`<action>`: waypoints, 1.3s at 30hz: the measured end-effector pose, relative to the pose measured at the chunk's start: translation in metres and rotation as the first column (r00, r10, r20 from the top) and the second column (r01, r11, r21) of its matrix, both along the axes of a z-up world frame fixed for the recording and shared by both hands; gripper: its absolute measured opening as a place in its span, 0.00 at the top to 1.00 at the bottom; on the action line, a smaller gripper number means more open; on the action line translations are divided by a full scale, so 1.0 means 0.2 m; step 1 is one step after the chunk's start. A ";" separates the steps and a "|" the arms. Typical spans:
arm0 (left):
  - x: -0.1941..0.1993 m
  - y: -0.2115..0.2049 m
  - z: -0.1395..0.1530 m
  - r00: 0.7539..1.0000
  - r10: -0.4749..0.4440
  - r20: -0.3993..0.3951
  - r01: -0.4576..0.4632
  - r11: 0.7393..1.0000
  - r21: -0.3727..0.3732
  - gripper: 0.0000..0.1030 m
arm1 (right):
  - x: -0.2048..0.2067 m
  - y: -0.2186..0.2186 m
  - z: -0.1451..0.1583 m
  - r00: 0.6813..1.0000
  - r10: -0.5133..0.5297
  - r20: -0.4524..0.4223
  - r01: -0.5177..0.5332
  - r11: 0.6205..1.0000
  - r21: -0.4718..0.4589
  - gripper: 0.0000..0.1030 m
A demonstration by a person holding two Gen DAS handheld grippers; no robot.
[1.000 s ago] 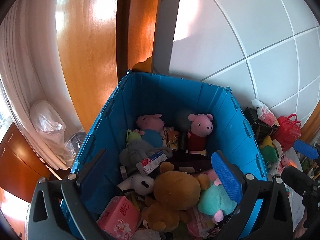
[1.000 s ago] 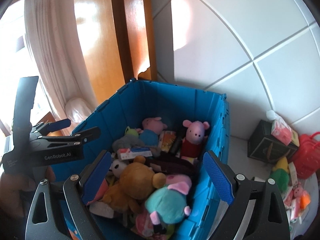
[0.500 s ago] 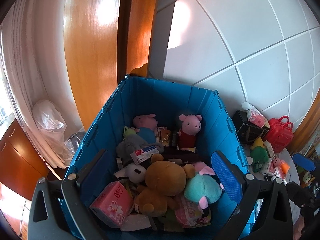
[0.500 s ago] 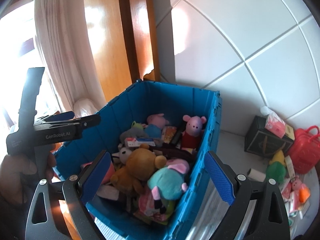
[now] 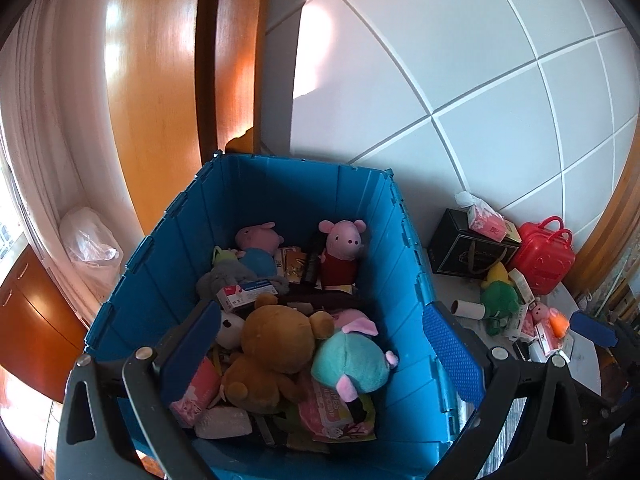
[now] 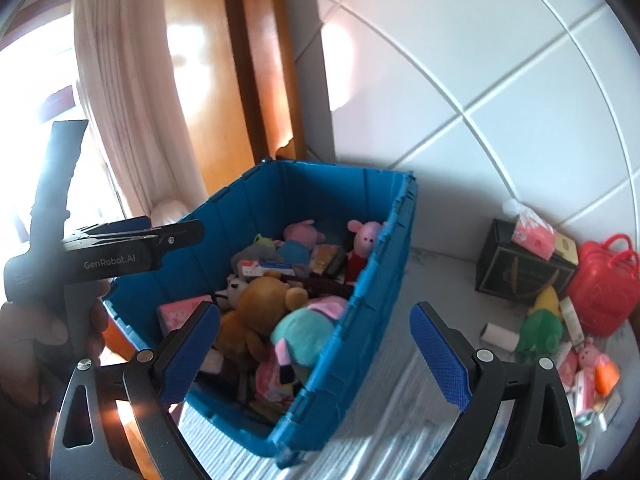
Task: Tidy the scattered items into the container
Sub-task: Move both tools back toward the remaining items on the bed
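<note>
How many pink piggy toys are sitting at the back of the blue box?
2. One pig in a red dress sits upright at the back right of the blue box; one in blue lies to its left. More pink-eared toys lie nearer; some may be buried.

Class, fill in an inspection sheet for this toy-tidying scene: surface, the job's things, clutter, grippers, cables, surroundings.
Surface: pale tabletop carrying the crate and a pile of loose items.
Job's things: blue crate already holds a brown bear, a teal plush and two pig plushes; still outside are a green plush, a red case, a black box and a white roll.
Clutter: small packets by the red case.
Grippers: left gripper open, empty; right gripper open, empty.
Cables: nothing seen.
Surroundings: white tiled wall, wooden door, curtain.
</note>
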State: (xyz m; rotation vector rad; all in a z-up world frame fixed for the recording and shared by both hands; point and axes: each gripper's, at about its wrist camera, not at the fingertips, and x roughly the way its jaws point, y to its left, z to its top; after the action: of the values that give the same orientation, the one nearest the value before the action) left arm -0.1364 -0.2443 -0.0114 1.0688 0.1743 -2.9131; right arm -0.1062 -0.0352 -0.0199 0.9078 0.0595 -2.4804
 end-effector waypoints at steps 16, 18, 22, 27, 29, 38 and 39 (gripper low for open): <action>0.00 0.92 -0.13 0.991 -0.119 0.058 0.122 0.992 -0.044 0.00 | 0.12 0.81 -0.20 0.998 -0.066 -0.012 0.067 0.997 0.027 0.04; -0.02 1.04 -0.17 0.986 -0.142 0.082 0.147 0.988 -0.053 0.00 | 0.13 0.93 -0.27 0.996 -0.085 0.004 0.085 0.996 0.021 0.04; -0.05 1.30 -0.27 0.976 -0.187 0.114 0.196 0.978 -0.070 0.00 | 0.15 1.15 -0.39 0.993 -0.116 -0.001 0.116 0.993 0.031 0.04; -0.12 1.52 -0.41 0.963 -0.220 0.153 0.234 0.969 -0.079 0.00 | 0.15 1.41 -0.56 0.988 -0.152 0.003 0.152 0.986 0.069 0.04; -0.15 1.60 -0.47 0.959 -0.229 0.164 0.245 0.966 -0.084 0.00 | 0.14 1.50 -0.64 0.986 -0.165 0.012 0.164 0.983 0.082 0.04; -0.35 1.83 -0.76 0.941 -0.263 0.215 0.289 0.952 -0.101 0.00 | 0.04 1.86 -0.99 0.965 -0.258 0.045 0.250 0.958 0.137 0.04; -0.38 1.85 -0.79 0.939 -0.269 0.214 0.297 0.949 -0.109 0.00 | 0.01 1.89 -1.04 0.964 -0.264 0.044 0.255 0.956 0.148 0.04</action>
State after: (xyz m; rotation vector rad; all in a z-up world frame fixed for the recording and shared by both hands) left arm -0.2124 0.1261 -0.1700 1.4569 -0.2053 -2.9757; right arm -0.1043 0.3419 -0.2277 1.1168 0.1010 -2.7144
